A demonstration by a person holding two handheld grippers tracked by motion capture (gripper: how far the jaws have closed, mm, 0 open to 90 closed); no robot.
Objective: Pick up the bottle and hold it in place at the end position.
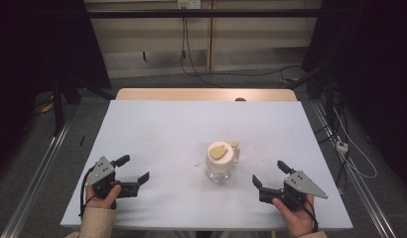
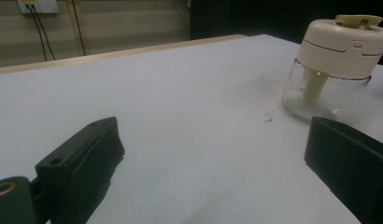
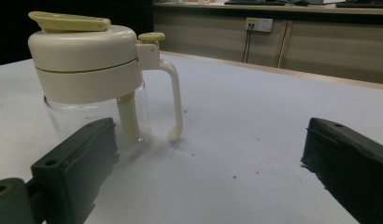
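A small clear glass jar with a cream lid and a side handle (image 1: 222, 159) stands upright on the white table (image 1: 167, 134), a little right of centre. The left gripper view has the jar (image 2: 332, 70) at its far right, and the right gripper view has the same jar (image 3: 96, 79) at its left. My left gripper (image 1: 134, 168) rests near the front left edge, jaws wide open and empty. Its right counterpart (image 1: 270, 174) sits near the front right, also open and empty. Both point toward the jar and stand clear of it.
The white sheet covers a wooden tabletop whose far edge (image 1: 206, 94) shows beyond it. Cables (image 1: 191, 64) trail across the floor behind the table, and a metal rail (image 1: 33, 178) runs along the left side. A few dark specks (image 2: 269, 117) lie beside the jar.
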